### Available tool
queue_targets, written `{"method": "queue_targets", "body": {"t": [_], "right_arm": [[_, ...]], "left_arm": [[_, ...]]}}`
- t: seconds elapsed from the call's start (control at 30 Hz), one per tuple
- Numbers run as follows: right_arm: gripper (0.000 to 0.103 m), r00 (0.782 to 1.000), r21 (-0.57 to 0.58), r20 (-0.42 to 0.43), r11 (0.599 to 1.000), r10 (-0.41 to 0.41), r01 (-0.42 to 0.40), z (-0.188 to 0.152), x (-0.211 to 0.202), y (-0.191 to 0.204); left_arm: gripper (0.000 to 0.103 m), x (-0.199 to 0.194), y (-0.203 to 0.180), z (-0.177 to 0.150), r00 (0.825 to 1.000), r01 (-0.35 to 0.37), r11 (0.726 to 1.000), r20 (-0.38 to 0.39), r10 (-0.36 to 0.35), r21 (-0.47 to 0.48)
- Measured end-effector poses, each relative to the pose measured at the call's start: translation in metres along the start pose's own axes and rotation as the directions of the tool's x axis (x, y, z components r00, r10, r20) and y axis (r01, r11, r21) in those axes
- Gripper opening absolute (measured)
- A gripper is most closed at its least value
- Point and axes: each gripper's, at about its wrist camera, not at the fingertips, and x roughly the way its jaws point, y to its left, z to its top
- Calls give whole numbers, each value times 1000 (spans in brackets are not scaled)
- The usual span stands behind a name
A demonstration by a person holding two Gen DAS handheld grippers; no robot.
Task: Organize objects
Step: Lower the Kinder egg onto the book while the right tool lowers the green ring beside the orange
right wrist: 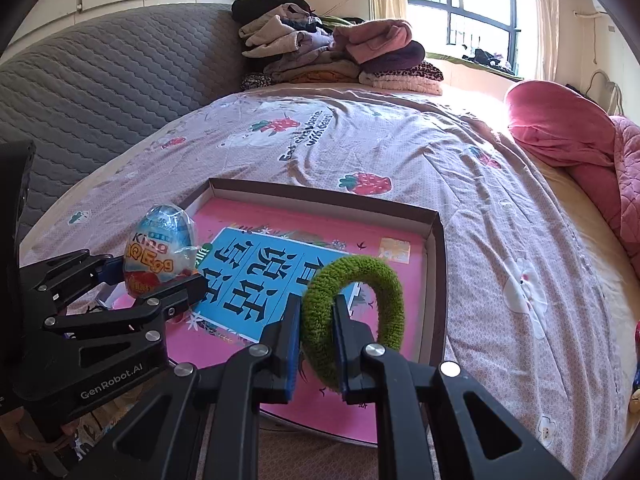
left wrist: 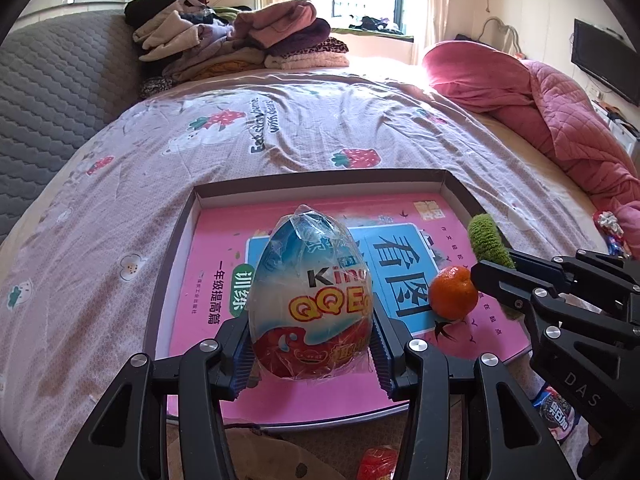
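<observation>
My left gripper (left wrist: 311,350) is shut on a large wrapped toy egg (left wrist: 310,300), held upright over the near left part of a shallow cardboard box (left wrist: 320,184) with a pink book (left wrist: 224,248) in it. The egg also shows in the right wrist view (right wrist: 160,250). My right gripper (right wrist: 316,344) is shut on a green fuzzy hair tie (right wrist: 360,276), held over the box's right half (right wrist: 434,264). The tie's top shows in the left wrist view (left wrist: 486,238). A small orange (left wrist: 453,292) sits on the book near the right gripper.
The box lies on a bed with a strawberry-print cover (left wrist: 280,132). Folded clothes (left wrist: 240,36) are piled at the far end and a pink quilt (left wrist: 560,108) lies on the right. Snack packets (left wrist: 558,414) and a red wrapper (left wrist: 376,462) lie near the bed's front edge.
</observation>
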Motion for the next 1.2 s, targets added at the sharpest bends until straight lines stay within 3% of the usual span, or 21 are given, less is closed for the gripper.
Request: {"method": "queue_targets", "body": {"t": [0.27, 0.6, 1.2], "right_arm": [[15, 998, -15, -56, 1000, -1, 0, -8, 17, 3], [15, 998, -33, -67, 999, 1, -4, -7, 17, 3], [15, 993, -68, -112, 997, 35, -42, -11, 13, 11]], "left_arm": [[50, 7, -13, -5, 1000, 24, 999, -14, -24, 36], [51, 16, -19, -11, 997, 55, 997, -48, -53, 46], [51, 24, -20, -17, 994, 56, 997, -101, -49, 59]]}}
